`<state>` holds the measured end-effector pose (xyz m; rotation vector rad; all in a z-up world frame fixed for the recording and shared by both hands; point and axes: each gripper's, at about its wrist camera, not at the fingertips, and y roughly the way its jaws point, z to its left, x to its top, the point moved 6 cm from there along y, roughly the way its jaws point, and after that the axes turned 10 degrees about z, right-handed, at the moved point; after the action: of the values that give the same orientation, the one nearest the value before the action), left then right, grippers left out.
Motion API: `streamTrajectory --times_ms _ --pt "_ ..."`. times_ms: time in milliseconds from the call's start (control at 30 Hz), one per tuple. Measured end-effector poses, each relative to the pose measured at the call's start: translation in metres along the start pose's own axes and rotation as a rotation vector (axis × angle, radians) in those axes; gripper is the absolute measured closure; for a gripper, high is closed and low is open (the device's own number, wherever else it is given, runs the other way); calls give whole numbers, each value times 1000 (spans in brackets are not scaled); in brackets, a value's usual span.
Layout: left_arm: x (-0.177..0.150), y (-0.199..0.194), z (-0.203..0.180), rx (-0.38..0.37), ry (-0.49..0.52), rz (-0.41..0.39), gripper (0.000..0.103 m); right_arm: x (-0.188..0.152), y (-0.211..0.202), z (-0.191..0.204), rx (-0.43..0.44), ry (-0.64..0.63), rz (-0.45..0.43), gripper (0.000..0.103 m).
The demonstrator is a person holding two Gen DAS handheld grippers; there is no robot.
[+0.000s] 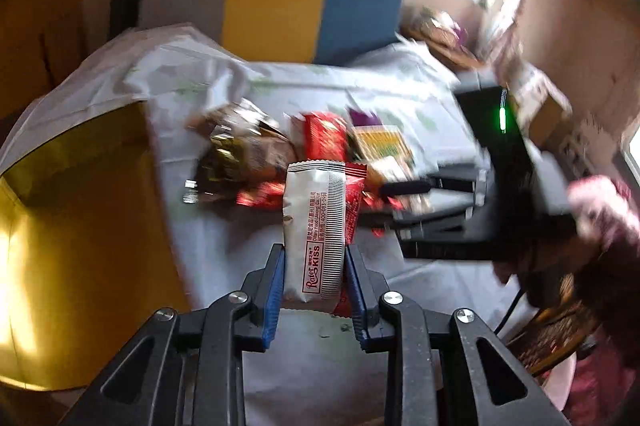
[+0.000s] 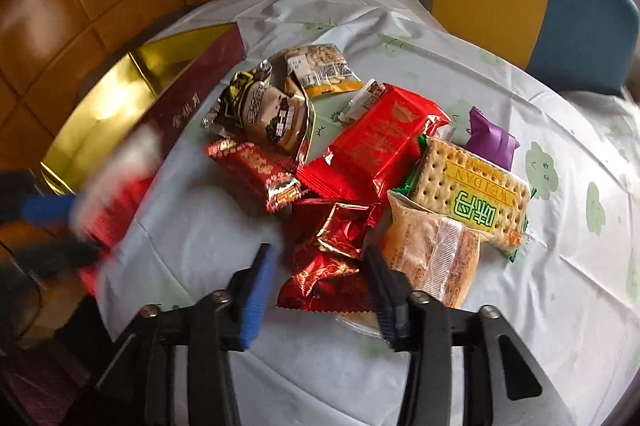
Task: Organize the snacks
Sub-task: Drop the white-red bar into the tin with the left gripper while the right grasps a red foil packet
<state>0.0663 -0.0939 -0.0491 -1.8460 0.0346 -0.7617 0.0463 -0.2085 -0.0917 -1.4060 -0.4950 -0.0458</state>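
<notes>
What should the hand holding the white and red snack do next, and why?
Probably carry it sideways over the gold box and let go there. The left gripper is already shut on the white and red snack packet, lifted clear of the snack pile, and the box sits open beside it.

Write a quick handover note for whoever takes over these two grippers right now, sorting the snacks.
Left gripper: shut on a white-and-red snack packet, lifted above the table.
Right gripper: open, empty, fingers either side of a red foil packet in the snack pile.
Gold box: beside the pile, nothing visible inside.
Done: one packet picked.
Left: probably box it, then the remaining pile.
</notes>
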Motion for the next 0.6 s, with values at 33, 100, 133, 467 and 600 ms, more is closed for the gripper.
streamTrajectory --times_ms 33,100,133,467,600 --pt "3 -7 8 -7 -31 -14 74 0 1 1 -30 -19 -5 55" --pt "8 -20 32 -4 -115 -46 74 -1 6 1 -72 -37 7 64" --pt "12 -24 44 -2 -156 -50 74 -1 6 2 -79 -45 4 64" --pt "58 -8 148 140 -386 -59 74 -4 5 4 -86 -41 8 65" --pt "76 25 175 177 -442 -8 73 -4 5 4 -90 -44 8 65"
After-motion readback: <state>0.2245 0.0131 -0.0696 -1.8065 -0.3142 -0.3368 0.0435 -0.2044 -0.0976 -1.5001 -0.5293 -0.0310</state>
